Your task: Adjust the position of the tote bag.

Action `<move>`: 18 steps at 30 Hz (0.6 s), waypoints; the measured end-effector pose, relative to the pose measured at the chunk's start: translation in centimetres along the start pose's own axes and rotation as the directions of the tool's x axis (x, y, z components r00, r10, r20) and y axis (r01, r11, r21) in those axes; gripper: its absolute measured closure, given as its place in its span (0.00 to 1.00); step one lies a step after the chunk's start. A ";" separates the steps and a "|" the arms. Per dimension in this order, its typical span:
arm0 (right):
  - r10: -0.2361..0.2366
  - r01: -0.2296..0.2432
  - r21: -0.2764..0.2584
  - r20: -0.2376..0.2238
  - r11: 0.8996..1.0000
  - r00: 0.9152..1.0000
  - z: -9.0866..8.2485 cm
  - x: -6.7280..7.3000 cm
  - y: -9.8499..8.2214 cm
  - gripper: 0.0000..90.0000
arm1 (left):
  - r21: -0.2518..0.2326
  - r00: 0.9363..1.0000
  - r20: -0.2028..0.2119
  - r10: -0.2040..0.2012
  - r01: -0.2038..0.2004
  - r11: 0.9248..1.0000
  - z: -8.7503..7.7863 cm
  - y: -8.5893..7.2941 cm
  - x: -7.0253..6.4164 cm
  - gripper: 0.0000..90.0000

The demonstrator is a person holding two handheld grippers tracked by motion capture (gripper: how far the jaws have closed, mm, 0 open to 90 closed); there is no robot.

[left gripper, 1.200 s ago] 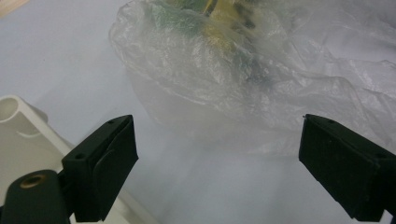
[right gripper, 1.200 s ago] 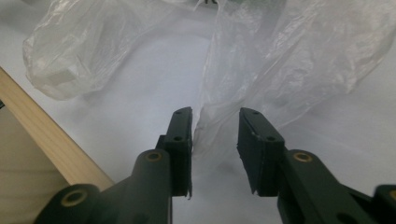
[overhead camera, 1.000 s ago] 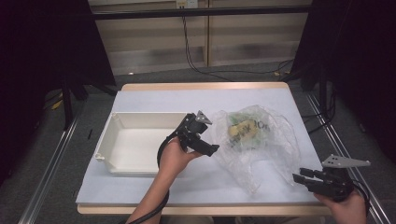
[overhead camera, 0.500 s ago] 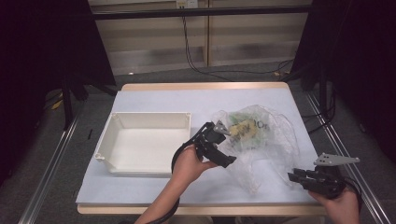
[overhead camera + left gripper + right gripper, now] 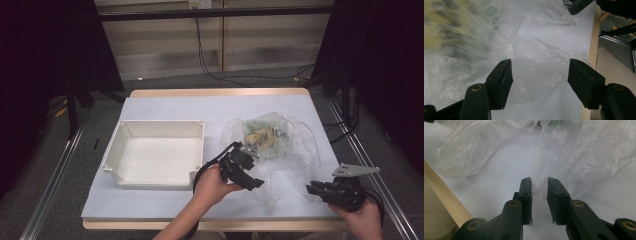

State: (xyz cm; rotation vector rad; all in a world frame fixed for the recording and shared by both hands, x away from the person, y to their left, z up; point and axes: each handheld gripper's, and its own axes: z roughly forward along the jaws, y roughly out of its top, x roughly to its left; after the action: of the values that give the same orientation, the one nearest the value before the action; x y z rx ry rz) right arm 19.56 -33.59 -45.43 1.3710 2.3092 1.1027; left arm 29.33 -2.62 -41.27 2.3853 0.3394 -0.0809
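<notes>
Right gripper view: the right gripper (image 5: 539, 182) has a fold of the crumpled clear plastic bag (image 5: 579, 152) between its nearly closed jaws. The left gripper (image 5: 537, 72), jaws apart but just closing, hovers over the bag's film, gripping nothing. The yellow-green packet (image 5: 260, 135) remains inside the bag on the table (image 5: 170, 107); the white plastic tray (image 5: 155, 159) beside it holds nothing, so emptying appears barely begun.

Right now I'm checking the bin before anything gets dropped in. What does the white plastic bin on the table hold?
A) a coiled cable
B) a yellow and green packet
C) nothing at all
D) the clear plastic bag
C: in the high view the white plastic bin shows a bare white floor, while the clear plastic bag with its yellow and green contents lies on the table to the bin's right.
</notes>
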 end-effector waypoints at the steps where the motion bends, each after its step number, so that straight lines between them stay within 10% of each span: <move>1: 0.002 -0.002 0.003 0.000 1.000 1.000 0.2 0.0 0.1 0.83 | 0.014 1.000 -0.008 -0.002 0.002 1.000 0.8 -0.3 0.0 0.40; 18: -0.006 0.006 0.032 -0.001 0.999 1.000 1.1 -0.1 0.1 0.84 | 0.091 0.999 -0.052 -0.014 0.019 0.996 5.3 -2.3 0.2 0.39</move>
State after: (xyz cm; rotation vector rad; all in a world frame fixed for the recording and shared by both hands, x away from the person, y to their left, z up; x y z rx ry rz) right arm 20.28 -33.13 -46.20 1.3743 2.3399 1.0700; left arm 29.13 -4.53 -46.76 2.4785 0.3871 -0.0431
